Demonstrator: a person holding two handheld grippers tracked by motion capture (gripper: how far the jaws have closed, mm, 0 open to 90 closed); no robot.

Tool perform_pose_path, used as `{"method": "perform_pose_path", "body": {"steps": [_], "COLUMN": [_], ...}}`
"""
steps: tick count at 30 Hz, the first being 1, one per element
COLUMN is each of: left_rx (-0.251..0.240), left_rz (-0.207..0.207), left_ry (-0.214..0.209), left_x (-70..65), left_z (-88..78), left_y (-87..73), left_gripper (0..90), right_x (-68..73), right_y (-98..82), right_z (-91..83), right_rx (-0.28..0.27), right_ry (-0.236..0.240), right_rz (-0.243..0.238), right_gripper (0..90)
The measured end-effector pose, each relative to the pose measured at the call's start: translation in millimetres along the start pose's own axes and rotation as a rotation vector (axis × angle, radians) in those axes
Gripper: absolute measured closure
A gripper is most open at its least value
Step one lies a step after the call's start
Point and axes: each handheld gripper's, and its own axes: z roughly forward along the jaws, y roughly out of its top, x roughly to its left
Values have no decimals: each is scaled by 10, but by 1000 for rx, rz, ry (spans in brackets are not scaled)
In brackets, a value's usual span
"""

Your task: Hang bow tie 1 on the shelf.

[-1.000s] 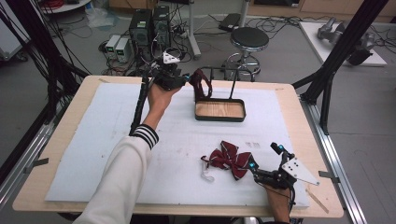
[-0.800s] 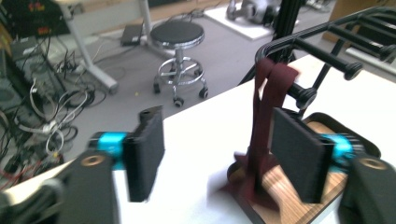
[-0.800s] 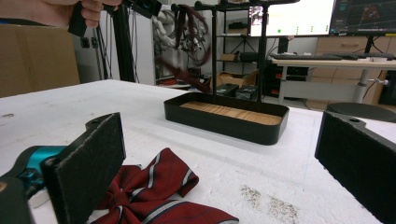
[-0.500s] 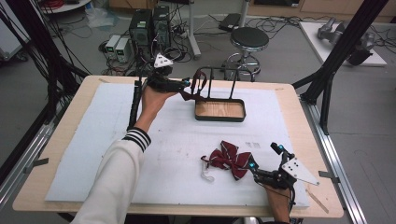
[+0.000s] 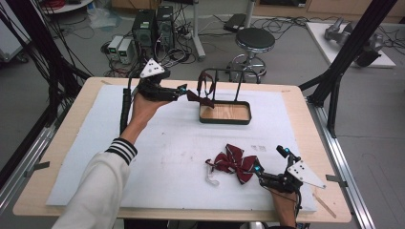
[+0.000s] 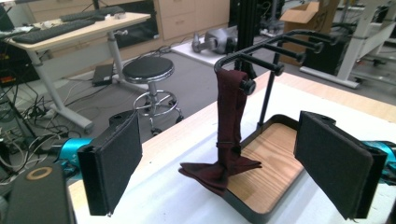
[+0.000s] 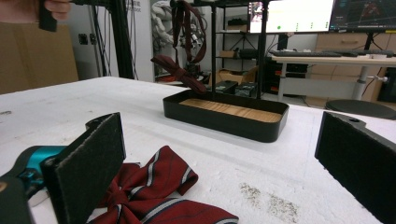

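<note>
A dark maroron bow tie [image 5: 199, 96] [image 6: 232, 112] hangs by its strap from a peg of the black rack [image 5: 224, 76], and its bow rests on the edge of the rack's wooden tray [image 5: 224, 113] [image 6: 266, 158]. My left gripper [image 5: 184, 90] [image 6: 222, 126] is just left of it. Its jaws have just been opening and now stand wide, with the tie ahead of the pads [image 6: 114, 163] and untouched. A red striped bow tie [image 5: 235, 165] [image 7: 154, 196] lies flat on the mat. My right gripper [image 5: 270, 161] [image 7: 224, 123] stands open right behind it.
A white foam mat [image 5: 157, 143] covers the wooden table [image 5: 305, 119]. The striped tie's pale strap clip [image 5: 210, 178] lies beside it. A stool [image 5: 255, 40] and computer boxes [image 5: 145, 28] stand on the floor beyond the far edge. Black frame posts [image 5: 334, 86] rise at the right.
The left gripper opened, let go of the dark bow tie, and drew back to the left from the rack. The tie stays hanging there. The right gripper has not moved.
</note>
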Motion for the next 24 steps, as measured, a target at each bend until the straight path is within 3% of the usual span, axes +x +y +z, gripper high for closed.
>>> {"method": "perform_pose_path", "body": {"steps": [15, 17, 21, 24], "left_rx": [-95, -99, -82, -87], "left_rz": [16, 17, 76, 60], "left_ry": [-88, -95, -89, -101], "left_x": [-53, -56, -67, -38], "left_z": [-672, -757, -914, -1057], "left_y": [-283, -324, -399, -470], "left_gripper": [157, 157, 157, 157], "right_x": [5, 1, 5, 1], "right_y": [-2, -2, -3, -4], "right_z": [-9, -9, -10, -12], "right_rx": [-4, -6, -8, -14], "right_ry": [1, 0, 0, 0], "right_rz": [-4, -7, -6, -11], "right_gripper": [7, 7, 7, 7]}}
